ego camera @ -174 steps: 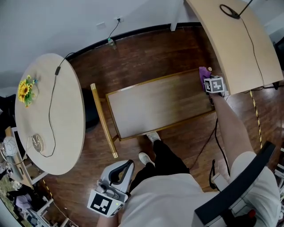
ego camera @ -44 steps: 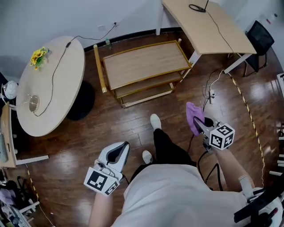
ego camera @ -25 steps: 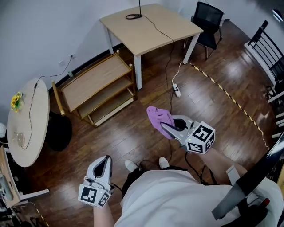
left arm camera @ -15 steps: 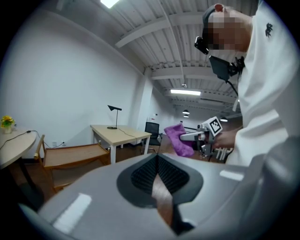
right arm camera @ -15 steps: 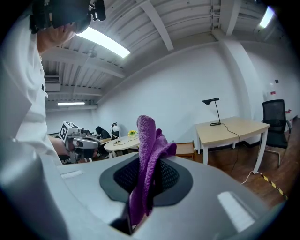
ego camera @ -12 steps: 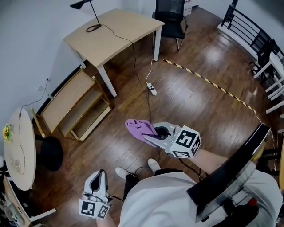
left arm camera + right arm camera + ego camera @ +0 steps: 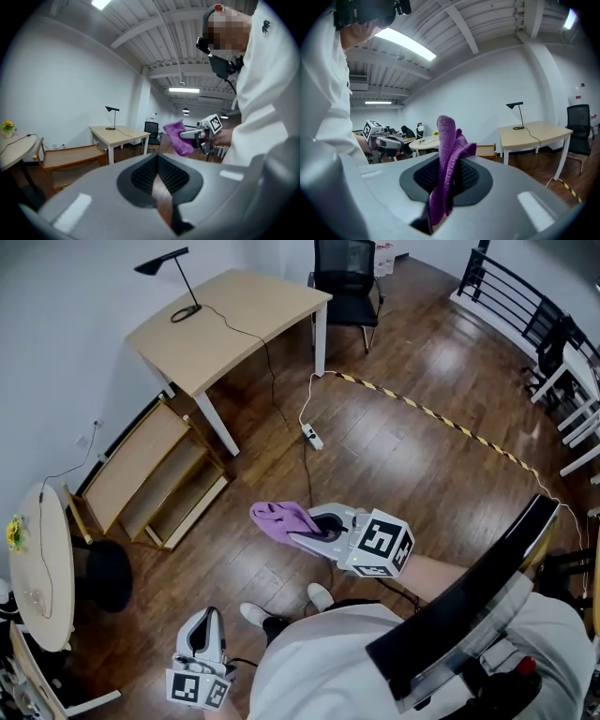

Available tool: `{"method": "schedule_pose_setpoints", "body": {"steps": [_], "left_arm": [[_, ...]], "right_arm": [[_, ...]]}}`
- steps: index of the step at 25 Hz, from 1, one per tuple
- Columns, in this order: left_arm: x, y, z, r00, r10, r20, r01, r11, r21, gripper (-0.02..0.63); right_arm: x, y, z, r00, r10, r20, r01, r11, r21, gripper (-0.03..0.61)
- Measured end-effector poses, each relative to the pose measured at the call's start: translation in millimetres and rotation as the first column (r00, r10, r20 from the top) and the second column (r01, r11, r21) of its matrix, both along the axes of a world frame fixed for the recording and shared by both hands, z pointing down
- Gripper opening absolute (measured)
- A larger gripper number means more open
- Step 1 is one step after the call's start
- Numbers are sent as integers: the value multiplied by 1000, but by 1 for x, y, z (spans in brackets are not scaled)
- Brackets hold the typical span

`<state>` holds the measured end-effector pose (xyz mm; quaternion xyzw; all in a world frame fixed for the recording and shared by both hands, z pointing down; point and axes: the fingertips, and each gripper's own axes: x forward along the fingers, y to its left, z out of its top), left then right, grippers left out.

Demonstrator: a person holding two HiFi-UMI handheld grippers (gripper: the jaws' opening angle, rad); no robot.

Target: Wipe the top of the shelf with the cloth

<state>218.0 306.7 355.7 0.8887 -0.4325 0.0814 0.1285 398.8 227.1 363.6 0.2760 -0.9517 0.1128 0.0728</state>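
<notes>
The purple cloth (image 7: 279, 516) is pinched in my right gripper (image 7: 298, 534), which is shut on it and held out over the wooden floor in front of the person. In the right gripper view the cloth (image 7: 449, 154) stands up from between the jaws. The three-tier wooden shelf (image 7: 139, 465) stands far off at the left against the wall, its top bare. My left gripper (image 7: 200, 628) hangs low by the person's left side, shut and holding nothing. The left gripper view also shows the cloth (image 7: 178, 136) and the shelf (image 7: 70, 157).
A desk (image 7: 230, 320) with a black lamp stands beside the shelf, an office chair (image 7: 343, 274) behind it. A power strip (image 7: 310, 436) and its cable lie on the floor. Striped tape (image 7: 441, 418) crosses the floor. A round table (image 7: 39, 563) is at far left, railings (image 7: 520, 301) at right.
The person has backed and turned away from the shelf, which has slid to the far left of the view. My right gripper still carries the cloth. The left gripper stays low.
</notes>
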Motion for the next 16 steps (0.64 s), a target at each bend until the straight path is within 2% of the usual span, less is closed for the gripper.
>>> {"method": "schedule_pose_setpoints", "body": {"steps": [16], "left_arm": [[-2, -10, -2, 1000, -26, -2, 26, 1000, 15, 20]], "right_arm": [[-7, -12, 1, 999, -39, -20, 39, 999, 10, 51]]}}
